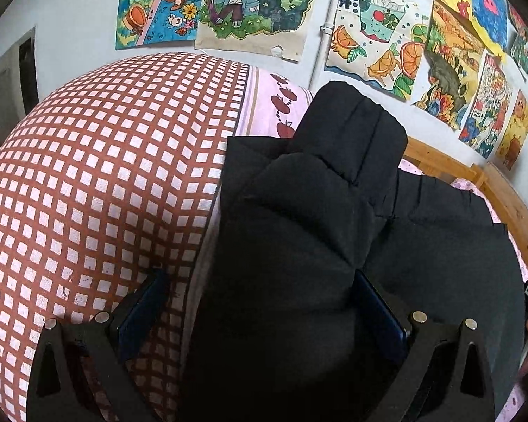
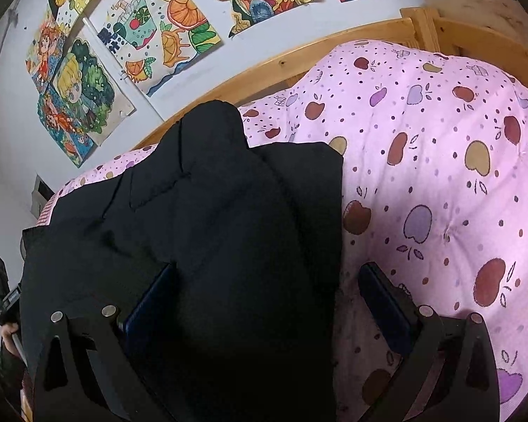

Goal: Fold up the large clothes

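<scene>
— Both sets of jaws stand wide apart as we hold the 2 tools over the bed. Our left gripper (image 1: 260, 313) straddles the near left edge of the black padded jacket (image 1: 334, 218); our right gripper (image 2: 271, 302) straddles its near right edge.

— Gripping anything?

— No. Dark fabric fills the gap between the fingers on each side, but they are not pinched on it. We see 1 left finger (image 1: 140, 313) over the red-and-white checked cover (image 1: 98, 161), and 1 right finger (image 2: 383, 299) over the pink apple-print quilt (image 2: 440, 161).

— Where does the jacket lie?

— Partly folded on the bed, a quilted sleeve (image 1: 352, 130) laid over its middle and pointing toward the wall. Behind it run a wooden bed rail (image 2: 274, 66) and a row of children's drawings (image 1: 373, 35).
</scene>
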### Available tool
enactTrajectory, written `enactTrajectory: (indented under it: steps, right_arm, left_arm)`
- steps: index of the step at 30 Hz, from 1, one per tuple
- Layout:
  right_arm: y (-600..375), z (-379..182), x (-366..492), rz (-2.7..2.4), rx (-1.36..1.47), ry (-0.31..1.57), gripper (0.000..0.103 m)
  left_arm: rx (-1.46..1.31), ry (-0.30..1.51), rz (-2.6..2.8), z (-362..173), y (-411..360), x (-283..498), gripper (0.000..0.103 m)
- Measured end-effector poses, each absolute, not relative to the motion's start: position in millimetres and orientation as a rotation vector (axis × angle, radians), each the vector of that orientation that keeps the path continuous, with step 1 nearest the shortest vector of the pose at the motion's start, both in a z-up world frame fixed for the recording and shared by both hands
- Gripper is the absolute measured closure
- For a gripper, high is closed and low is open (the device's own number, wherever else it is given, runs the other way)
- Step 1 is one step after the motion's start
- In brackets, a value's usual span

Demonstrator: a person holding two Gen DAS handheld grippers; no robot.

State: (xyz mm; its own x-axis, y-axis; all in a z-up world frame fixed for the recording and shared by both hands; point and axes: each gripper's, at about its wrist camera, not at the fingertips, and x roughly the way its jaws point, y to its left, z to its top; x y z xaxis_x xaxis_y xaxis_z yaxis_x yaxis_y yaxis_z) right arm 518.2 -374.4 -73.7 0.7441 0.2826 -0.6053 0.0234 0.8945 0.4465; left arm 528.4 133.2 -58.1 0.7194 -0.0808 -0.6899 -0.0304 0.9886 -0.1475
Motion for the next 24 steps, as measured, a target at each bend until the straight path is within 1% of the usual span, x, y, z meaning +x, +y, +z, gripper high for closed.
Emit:
enactTrajectory:
  steps: [18,24]
  right_arm:
    - [-378.3,-74.2,515.4,0.151,0.461,0.716,0.001]
    - [-379.0,-72.2,513.7,0.154,0.463,0.709,0.001]
  left_arm:
    - [-0.142,0.758,-0.050,-57.6,129.4,527.0,0.000]
    - [-0.245,0.712,-0.204,-63.8,143.6,519.7,0.000]
